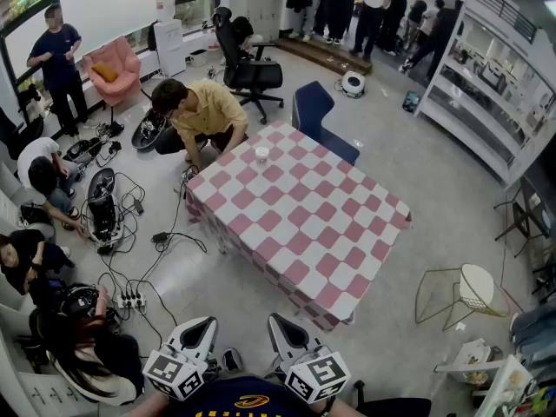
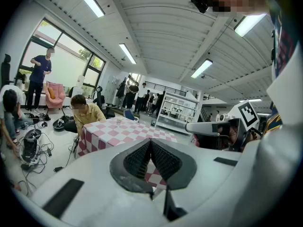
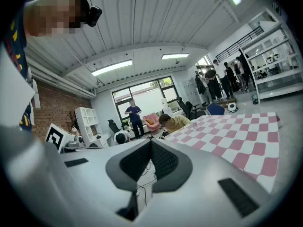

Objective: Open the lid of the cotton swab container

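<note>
The cotton swab container (image 1: 261, 154) is a small white tub that stands near the far edge of the pink-and-white checked table (image 1: 304, 233). It shows tiny and far off in the left gripper view (image 2: 119, 119) and the right gripper view (image 3: 193, 124). Both grippers hang low in front of me, well short of the table's near corner. My left gripper (image 1: 207, 323) has its jaws pressed together on nothing (image 2: 151, 143). My right gripper (image 1: 277, 321) is likewise shut and empty (image 3: 151, 145). The two are side by side, apart from each other.
A person in a yellow shirt (image 1: 204, 115) crouches at the table's far left corner, close to the container. A blue chair (image 1: 317, 115) stands behind the table. Cables and a power strip (image 1: 130, 298) lie on the floor at left, where more people sit. A wire stool (image 1: 460, 294) stands at right.
</note>
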`<control>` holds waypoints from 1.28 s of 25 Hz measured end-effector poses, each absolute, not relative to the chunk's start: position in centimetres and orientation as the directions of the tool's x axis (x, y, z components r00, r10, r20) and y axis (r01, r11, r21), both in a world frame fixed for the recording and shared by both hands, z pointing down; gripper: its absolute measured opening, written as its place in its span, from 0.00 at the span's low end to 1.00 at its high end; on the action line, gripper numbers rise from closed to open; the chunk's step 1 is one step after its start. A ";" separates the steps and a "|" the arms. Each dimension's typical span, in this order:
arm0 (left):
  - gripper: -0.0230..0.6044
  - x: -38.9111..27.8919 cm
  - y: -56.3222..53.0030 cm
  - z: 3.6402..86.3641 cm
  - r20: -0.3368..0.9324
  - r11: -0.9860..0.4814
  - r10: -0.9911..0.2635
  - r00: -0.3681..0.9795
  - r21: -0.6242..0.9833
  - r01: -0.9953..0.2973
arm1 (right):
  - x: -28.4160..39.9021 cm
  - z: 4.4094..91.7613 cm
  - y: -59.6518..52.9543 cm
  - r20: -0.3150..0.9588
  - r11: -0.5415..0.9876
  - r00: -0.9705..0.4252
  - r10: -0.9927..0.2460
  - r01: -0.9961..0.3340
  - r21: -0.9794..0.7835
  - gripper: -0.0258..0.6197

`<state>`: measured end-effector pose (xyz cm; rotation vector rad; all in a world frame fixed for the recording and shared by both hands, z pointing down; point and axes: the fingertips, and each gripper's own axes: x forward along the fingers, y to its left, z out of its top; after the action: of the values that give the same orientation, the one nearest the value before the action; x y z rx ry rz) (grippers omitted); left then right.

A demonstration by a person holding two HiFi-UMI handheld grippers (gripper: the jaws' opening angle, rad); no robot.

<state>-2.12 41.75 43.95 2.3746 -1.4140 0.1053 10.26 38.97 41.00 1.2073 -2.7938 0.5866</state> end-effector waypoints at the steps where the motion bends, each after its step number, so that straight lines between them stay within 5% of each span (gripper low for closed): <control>1: 0.04 -1.9 41.8 43.8 0.251 -0.425 -0.834 0.492 0.277 -0.862 | 10.5 40.8 38.9 0.186 0.625 -0.695 -0.694 -0.710 -0.324 0.06; 32: 0.04 -6.9 38.6 45.6 0.247 -0.482 -0.782 0.572 0.343 -0.807 | 6.5 44.0 36.9 0.279 0.480 -0.610 -0.741 -0.773 -0.415 0.06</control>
<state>-6.88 38.63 45.64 2.3862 -1.2810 0.0790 6.54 36.94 44.03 1.3567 -2.6491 0.7930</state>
